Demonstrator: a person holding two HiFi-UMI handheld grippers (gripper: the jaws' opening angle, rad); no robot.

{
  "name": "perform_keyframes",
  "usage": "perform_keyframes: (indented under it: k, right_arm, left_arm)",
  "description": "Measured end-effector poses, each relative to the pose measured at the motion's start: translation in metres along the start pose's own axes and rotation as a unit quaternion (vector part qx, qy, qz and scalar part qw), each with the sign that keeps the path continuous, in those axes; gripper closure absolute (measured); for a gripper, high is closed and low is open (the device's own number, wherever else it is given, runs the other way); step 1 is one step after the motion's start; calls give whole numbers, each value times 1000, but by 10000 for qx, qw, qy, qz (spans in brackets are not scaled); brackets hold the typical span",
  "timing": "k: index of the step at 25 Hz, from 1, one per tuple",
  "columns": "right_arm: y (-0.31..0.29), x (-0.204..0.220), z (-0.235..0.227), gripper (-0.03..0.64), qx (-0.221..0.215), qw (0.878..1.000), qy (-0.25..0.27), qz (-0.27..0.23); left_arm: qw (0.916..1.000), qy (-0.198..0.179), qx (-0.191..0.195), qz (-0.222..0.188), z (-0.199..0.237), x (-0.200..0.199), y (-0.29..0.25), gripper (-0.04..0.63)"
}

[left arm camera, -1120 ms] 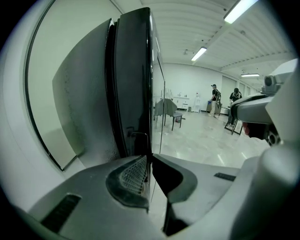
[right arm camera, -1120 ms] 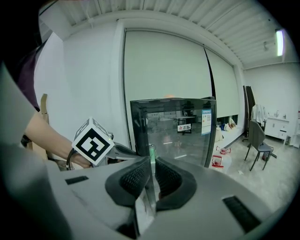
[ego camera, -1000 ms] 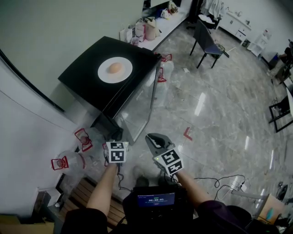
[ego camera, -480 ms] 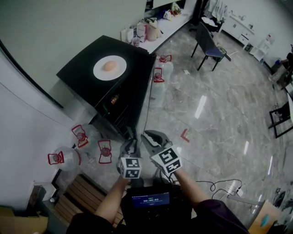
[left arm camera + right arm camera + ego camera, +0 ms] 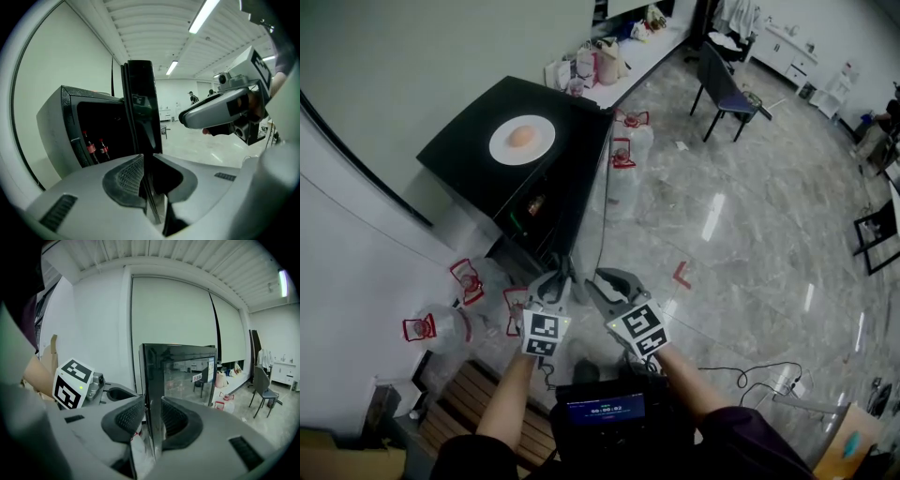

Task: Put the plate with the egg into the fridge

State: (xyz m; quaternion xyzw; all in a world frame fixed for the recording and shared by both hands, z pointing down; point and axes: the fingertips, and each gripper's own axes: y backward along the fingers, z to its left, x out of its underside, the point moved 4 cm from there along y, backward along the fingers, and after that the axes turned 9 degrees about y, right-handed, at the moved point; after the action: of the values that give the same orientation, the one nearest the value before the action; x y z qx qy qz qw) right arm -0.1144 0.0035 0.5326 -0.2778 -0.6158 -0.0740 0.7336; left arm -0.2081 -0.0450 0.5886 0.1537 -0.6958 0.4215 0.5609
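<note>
A white plate point(image 5: 522, 139) with a brown egg point(image 5: 521, 137) lies on top of the small black fridge point(image 5: 478, 150). Its glass door point(image 5: 602, 206) stands swung open toward me. My left gripper point(image 5: 558, 272) is shut on the door's free edge point(image 5: 140, 108), which runs between its pads point(image 5: 129, 176). My right gripper point(image 5: 602, 278) is at the same edge; its jaws have just been opening. The door edge point(image 5: 154, 380) stands between its pads point(image 5: 129, 416) with a small gap. Bottles point(image 5: 96, 150) stand inside the fridge.
Water jugs with red handles sit left of the fridge point(image 5: 436, 328) and beyond its far corner point(image 5: 623, 155). A wooden pallet point(image 5: 473, 403) lies near my left arm. A chair point(image 5: 727, 89) and a counter with bags point(image 5: 609, 56) stand farther off. A cable point(image 5: 750, 370) trails on the marble floor.
The left gripper has moved from the left over to the door's edge and closed on it. The door has swung further open. The right gripper has stayed in place and its jaws have parted.
</note>
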Motion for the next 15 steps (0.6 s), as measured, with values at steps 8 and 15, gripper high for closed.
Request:
perform_keyframes:
  k: [8, 15]
  right_arm:
    - [1, -28, 0, 491, 535, 9981, -7, -301]
    - [25, -25, -15, 388, 1517, 9870, -337, -401]
  left_arm:
    - [9972, -582, 458, -48, -16, -4, -4, 558]
    - [9835, -1016, 1477, -245, -69, -3, -23, 558]
